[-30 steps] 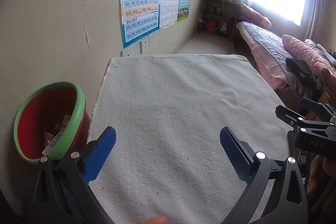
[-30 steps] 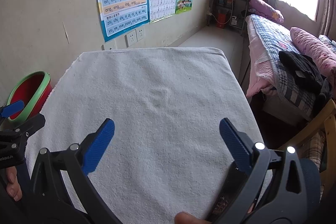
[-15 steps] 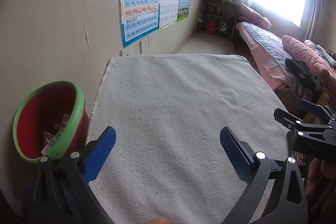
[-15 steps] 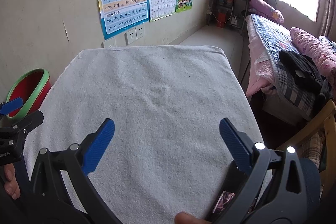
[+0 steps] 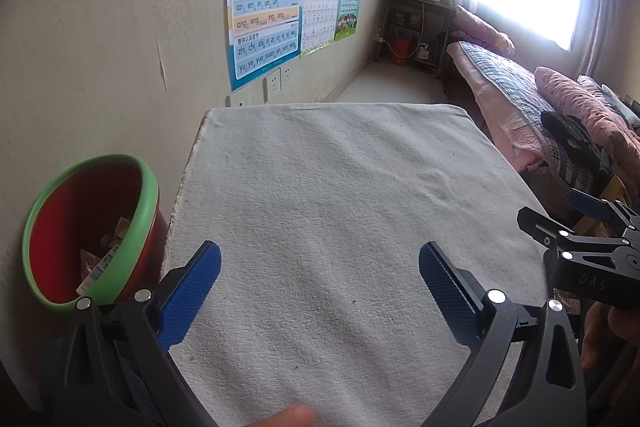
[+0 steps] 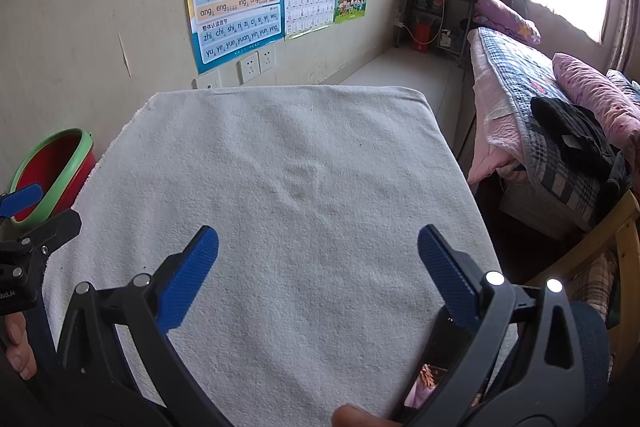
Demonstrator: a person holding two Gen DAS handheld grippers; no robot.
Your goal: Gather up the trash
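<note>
A red bin with a green rim (image 5: 90,227) stands against the wall left of the table; it also shows in the right wrist view (image 6: 52,171). Several wrappers (image 5: 102,259) lie inside it. My left gripper (image 5: 320,267) is open and empty over the near part of the white cloth-covered table (image 5: 328,179). My right gripper (image 6: 318,251) is open and empty over the same table (image 6: 288,163). Each gripper shows at the edge of the other's view: the right one (image 5: 592,235), the left one (image 6: 28,227). A pink wrapper (image 6: 424,383) shows below the table's near right edge.
Wall with posters (image 5: 264,3) and sockets (image 6: 256,63) runs along the table's left and far side. A bed with a plaid quilt and pink pillows (image 6: 552,107) lies to the right. A wooden chair (image 6: 616,239) stands near the right corner.
Both grippers have drifted slightly back and up; the bin sits a little lower in the left view. A pink wrapper has come into view under the right gripper.
</note>
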